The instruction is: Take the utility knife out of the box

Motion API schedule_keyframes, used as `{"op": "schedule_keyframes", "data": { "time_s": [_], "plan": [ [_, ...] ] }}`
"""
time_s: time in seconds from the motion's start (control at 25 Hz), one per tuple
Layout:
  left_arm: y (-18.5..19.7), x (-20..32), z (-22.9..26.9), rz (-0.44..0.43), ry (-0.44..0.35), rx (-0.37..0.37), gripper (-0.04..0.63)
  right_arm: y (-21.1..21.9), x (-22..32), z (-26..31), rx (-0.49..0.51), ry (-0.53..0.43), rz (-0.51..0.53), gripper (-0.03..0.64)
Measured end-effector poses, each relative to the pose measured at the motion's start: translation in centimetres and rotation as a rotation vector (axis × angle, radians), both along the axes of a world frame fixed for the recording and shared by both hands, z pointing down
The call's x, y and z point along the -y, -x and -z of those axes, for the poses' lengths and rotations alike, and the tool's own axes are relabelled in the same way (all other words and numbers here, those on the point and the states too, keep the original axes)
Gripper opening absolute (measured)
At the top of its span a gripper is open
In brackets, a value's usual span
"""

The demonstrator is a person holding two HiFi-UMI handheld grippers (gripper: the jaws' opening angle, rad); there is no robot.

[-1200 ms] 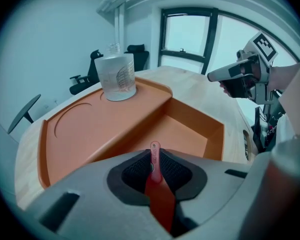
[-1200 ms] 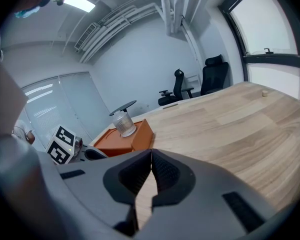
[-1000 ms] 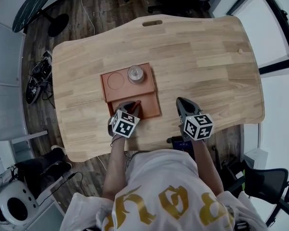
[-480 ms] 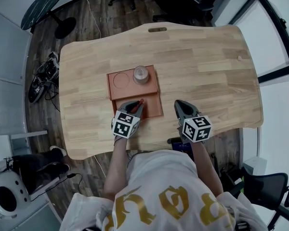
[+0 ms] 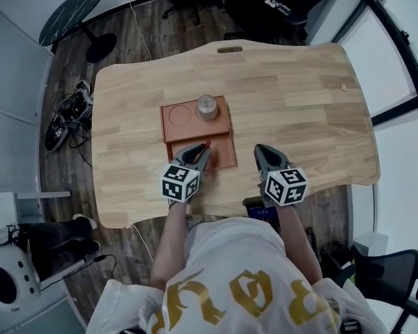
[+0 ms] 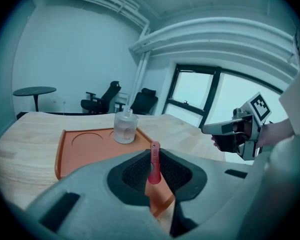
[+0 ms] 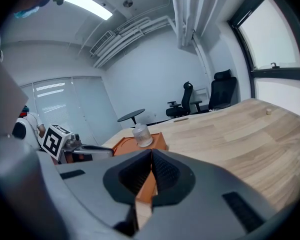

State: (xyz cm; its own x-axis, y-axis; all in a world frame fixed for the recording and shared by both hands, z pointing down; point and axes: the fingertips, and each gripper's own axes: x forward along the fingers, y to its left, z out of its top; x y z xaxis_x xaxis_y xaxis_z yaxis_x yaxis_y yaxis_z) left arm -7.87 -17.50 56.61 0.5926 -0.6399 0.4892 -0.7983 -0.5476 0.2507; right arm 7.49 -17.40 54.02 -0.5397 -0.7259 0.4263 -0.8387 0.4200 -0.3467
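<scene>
My left gripper (image 5: 201, 153) is shut on a slim red utility knife (image 5: 206, 145), which hangs over the near compartment of the orange box (image 5: 180, 128). In the left gripper view the knife (image 6: 154, 161) stands upright, pinched between the jaws of that gripper (image 6: 154, 173), with the box (image 6: 87, 149) behind it. My right gripper (image 5: 260, 150) hovers over bare table to the right of the box. Its jaws (image 7: 151, 171) are shut with nothing between them.
A small glass jar (image 5: 207, 107) stands in the box's far right recess, and a round empty recess lies to its left. The wooden table (image 5: 299, 103) stretches wide to the right. Office chairs and a round side table stand beyond it.
The left gripper, still holding the knife, has drawn back slightly toward the near edge of the box. The right gripper has hardly moved.
</scene>
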Motion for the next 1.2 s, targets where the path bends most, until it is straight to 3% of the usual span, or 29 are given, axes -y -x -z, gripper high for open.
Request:
{"op": "schedule_keyframes", "data": {
  "time_s": [0.36,0.72,1.2],
  "plan": [
    [1.4,-1.3,4.9,0.076,-0.153,-0.104,0.057,0.3,-0.9,1.9,-0.016,-0.051,-0.018,0.011],
    [2.8,-3.4,9.1,0.113,-0.274,-0.117,0.057,1.8,-1.9,6.2,-0.002,-0.186,-0.033,0.011],
    [3.9,-4.8,13.2,0.157,-0.404,-0.138,0.057,2.7,-4.0,8.7,-0.044,-0.272,-0.031,0.011]
  ]
}}
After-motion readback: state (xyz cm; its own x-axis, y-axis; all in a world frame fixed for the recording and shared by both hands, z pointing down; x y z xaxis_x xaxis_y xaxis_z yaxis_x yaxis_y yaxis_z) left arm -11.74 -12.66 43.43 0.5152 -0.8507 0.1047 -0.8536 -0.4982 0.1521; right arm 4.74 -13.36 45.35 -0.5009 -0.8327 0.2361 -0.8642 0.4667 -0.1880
